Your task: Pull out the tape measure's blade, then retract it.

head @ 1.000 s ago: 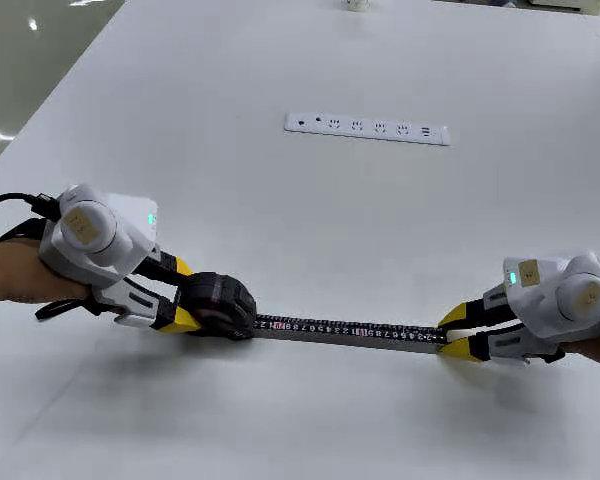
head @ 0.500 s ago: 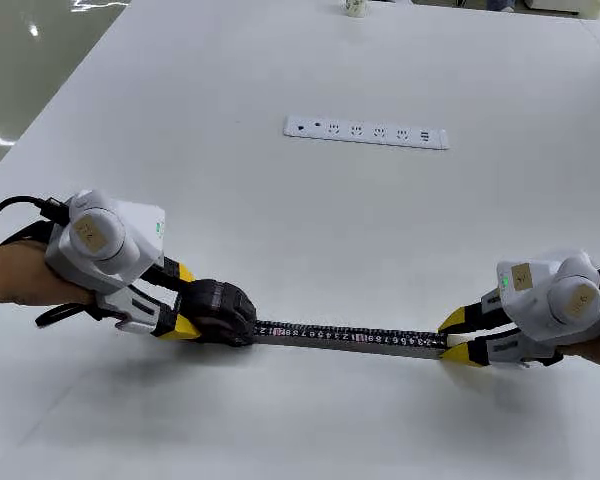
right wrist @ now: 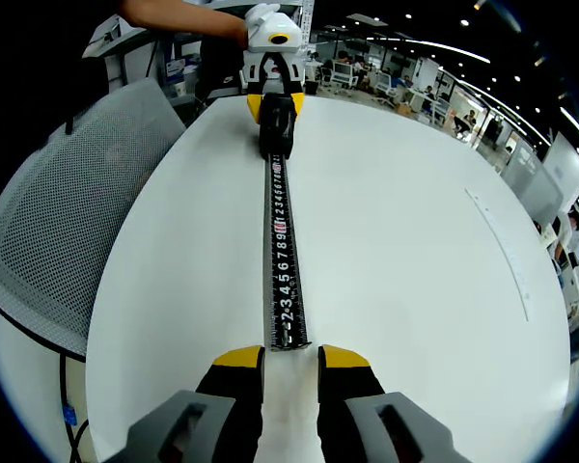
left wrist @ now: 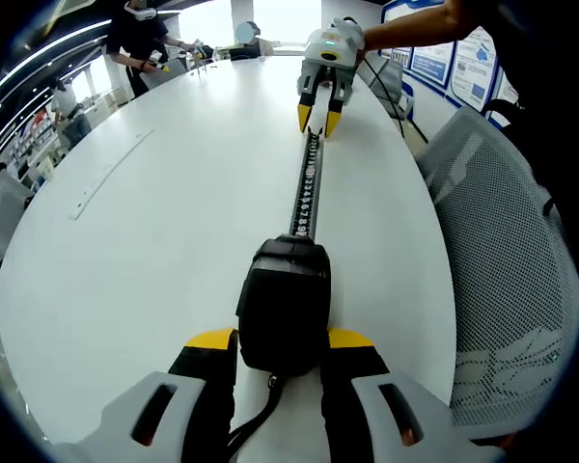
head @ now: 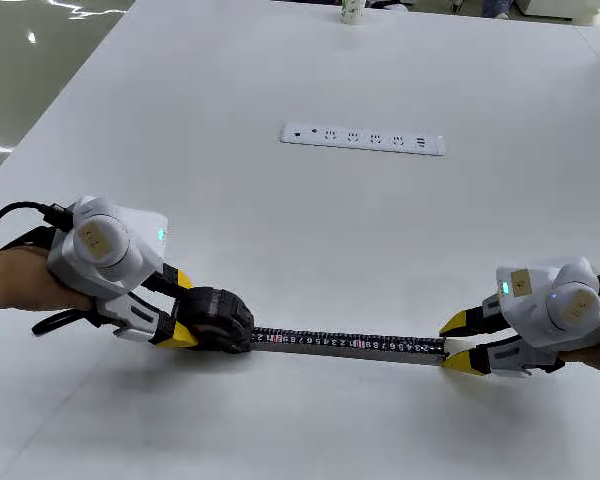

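Our left gripper [left wrist: 282,340] is clamping the black tape measure [left wrist: 285,289]; its blade [right wrist: 282,251] is lying extended, tip just short of our narrowly parted right gripper [right wrist: 289,359].

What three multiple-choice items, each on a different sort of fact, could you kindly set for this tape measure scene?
1. Where is the tape measure's case?
A. Between the left gripper's jaws.
B. On a shelf.
C. On the floor.

2. What colour are the jaw tips?
A. Red.
B. Yellow.
C. Green.

3. What state is the blade in?
A. Fully retracted.
B. Curled upward.
C. Pulled out, lying flat on the table.

Answers:
1 A: the left gripper view shows its jaws clamped on the black case.
2 B: both gripper views show yellow tips.
3 C: the numbered blade runs from the case to just ahead of the right gripper's open jaws.
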`<state>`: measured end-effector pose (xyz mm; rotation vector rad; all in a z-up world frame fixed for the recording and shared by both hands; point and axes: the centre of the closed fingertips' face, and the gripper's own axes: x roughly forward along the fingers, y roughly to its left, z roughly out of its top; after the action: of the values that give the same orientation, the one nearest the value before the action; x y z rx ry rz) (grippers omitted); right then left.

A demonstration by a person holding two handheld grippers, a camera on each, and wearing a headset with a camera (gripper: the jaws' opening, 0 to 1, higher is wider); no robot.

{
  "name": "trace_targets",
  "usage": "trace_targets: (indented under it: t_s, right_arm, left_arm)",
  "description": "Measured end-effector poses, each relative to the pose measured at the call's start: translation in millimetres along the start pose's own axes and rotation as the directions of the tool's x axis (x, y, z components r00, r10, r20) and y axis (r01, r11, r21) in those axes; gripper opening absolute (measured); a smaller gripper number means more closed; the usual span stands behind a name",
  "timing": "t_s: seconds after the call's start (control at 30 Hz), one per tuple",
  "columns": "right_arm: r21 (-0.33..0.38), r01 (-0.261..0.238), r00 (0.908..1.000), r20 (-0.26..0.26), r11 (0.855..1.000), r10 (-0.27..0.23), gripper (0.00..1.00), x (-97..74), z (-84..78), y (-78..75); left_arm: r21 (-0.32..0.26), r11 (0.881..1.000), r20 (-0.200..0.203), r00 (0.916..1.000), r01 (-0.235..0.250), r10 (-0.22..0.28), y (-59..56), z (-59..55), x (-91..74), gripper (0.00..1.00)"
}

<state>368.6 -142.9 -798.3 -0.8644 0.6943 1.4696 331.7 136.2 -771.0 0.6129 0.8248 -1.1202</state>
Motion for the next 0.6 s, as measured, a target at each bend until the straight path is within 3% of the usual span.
trace_targets:
  t_s: [0.3, 0.6]
  right_arm:
    - [0.049, 0.024, 0.9996, 0.010, 0.999, -0.025, 0.28, -9.5, -2.5, 3.2]
    - [0.107, 0.051, 0.9978, 0.036, 0.993, -0.056, 0.38, -17.2, -3.5, 5.8]
  left_arm:
    - [-0.038, 0.999, 0.009, 0.9999, -0.013, 0.013, 1.8, 2.4, -6.9, 0.40]
    - [-0.084, 0.996, 0.006, 0.9993, -0.036, 0.036, -2.1, -2.4, -18.4, 0.52]
